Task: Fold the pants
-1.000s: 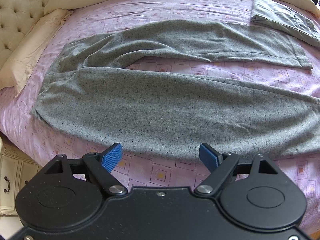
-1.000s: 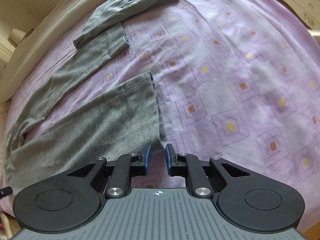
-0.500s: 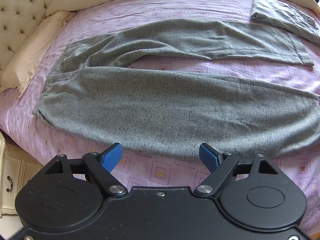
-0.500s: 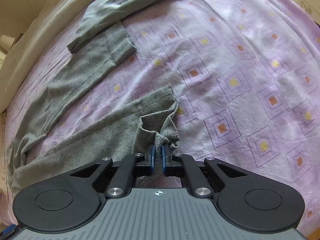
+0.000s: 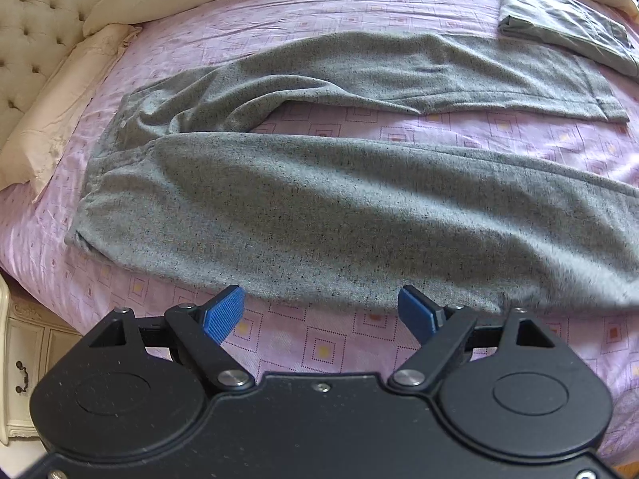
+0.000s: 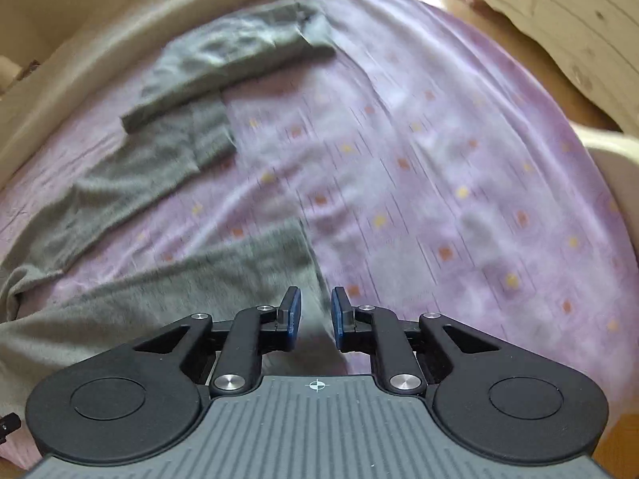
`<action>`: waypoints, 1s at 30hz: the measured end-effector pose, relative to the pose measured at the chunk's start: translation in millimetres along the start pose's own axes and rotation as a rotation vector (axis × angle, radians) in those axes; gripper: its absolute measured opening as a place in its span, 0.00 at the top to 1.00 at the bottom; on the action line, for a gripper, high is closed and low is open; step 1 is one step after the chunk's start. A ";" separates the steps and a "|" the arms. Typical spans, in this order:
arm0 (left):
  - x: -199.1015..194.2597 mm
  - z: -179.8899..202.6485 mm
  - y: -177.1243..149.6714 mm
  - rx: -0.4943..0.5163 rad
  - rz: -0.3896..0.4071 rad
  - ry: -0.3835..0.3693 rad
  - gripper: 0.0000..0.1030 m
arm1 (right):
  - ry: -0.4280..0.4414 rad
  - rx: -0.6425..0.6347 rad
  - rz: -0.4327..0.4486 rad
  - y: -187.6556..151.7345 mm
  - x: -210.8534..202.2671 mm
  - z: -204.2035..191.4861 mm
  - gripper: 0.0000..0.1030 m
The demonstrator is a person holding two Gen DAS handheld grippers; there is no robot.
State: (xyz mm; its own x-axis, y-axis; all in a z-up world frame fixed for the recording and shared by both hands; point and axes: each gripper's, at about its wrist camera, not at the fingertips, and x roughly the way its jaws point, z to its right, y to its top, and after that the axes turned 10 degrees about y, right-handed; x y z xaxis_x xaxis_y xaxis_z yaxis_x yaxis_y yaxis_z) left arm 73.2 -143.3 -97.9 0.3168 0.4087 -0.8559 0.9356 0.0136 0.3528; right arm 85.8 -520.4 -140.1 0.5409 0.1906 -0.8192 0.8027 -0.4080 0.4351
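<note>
The speckled grey knit pants [image 5: 319, 215] lie spread flat across the bed, waistband toward the headboard end at the left of the left wrist view and both legs running out to the right. The two legs lie apart, with a wedge of sheet showing between them; the nearer leg is broad and smooth, the farther one narrower with a few soft creases near the crotch. In the right wrist view, which is blurred, the cuff of the nearer leg [image 6: 275, 263] ends just ahead of the right gripper [image 6: 315, 313], whose blue pads are a little apart and opening, with the cuff edge seen between and beyond them but not pinched. The left gripper [image 5: 319, 313] hovers over the near side of the bed with its blue pads spread wide and nothing between them, just short of the near edge of the pants. The far leg's cuff touches a folded olive-grey garment [image 5: 567, 26] that lies at the far right. Everything rests on a lilac bedsheet printed with small squares [image 5: 319, 343]. A cream pillow [image 5: 56, 111] sits beside the waistband, against a tufted cream headboard [image 5: 36, 12].
</note>
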 end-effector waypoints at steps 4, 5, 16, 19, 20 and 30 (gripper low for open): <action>1.8 -2.1 0.8 -0.017 -0.014 -0.002 0.17 | 0.089 0.002 -0.048 30.3 42.3 11.9 0.69; 1.3 -2.7 1.3 -0.020 -0.015 0.001 0.17 | 0.078 0.004 -0.060 33.9 53.5 15.0 0.69; 2.2 -24.5 1.9 -0.087 -0.046 0.038 0.17 | 0.021 -0.083 -0.176 31.3 89.8 -1.5 0.95; 1.7 -33.1 7.9 -0.108 -0.048 0.038 0.17 | -0.029 -0.163 -0.168 36.8 89.8 -6.2 0.95; 1.2 -36.3 10.2 -0.115 -0.042 0.040 0.17 | -0.037 -0.135 -0.171 40.8 92.7 -1.1 0.95; 17.8 -79.8 50.5 -0.143 0.007 0.048 0.17 | -0.144 0.021 -0.149 46.6 97.2 -0.3 0.91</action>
State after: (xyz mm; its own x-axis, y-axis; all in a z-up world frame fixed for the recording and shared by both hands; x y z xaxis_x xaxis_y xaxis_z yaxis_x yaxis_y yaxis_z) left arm 113.7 -62.5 -65.1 0.3119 0.4520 -0.8357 0.9008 0.1390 0.4114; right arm 175.9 -520.7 -199.3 0.3743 0.1214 -0.9193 0.8649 -0.4032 0.2989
